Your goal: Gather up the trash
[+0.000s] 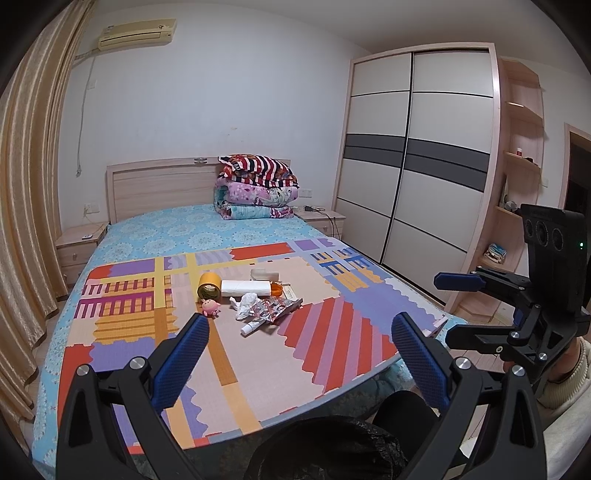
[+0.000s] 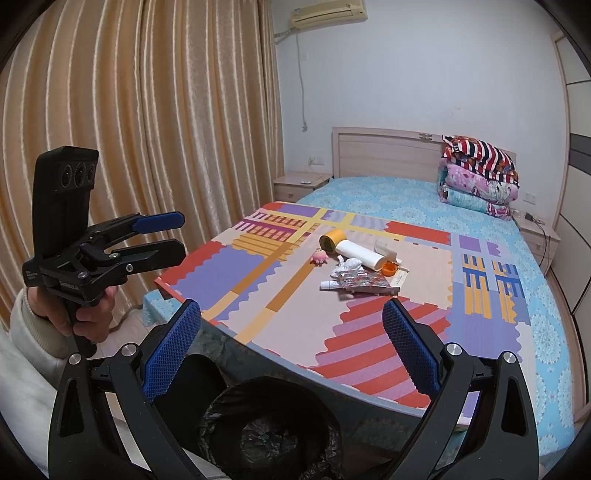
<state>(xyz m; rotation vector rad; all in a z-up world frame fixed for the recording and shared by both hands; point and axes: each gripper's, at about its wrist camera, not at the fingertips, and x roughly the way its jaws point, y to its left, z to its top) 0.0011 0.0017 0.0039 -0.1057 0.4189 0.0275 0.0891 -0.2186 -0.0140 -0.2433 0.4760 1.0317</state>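
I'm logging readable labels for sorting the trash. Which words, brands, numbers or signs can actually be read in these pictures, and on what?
None can be read with confidence.
Black frame of the left gripper: small white lettering, too blurred to read.
Beige wall air conditioner: small marks, too small.
Yellow tape roll: dark print on its end, illegible.
Silver-and-red foil wrapper: red print, blurred.
Small white tube: no legible text.
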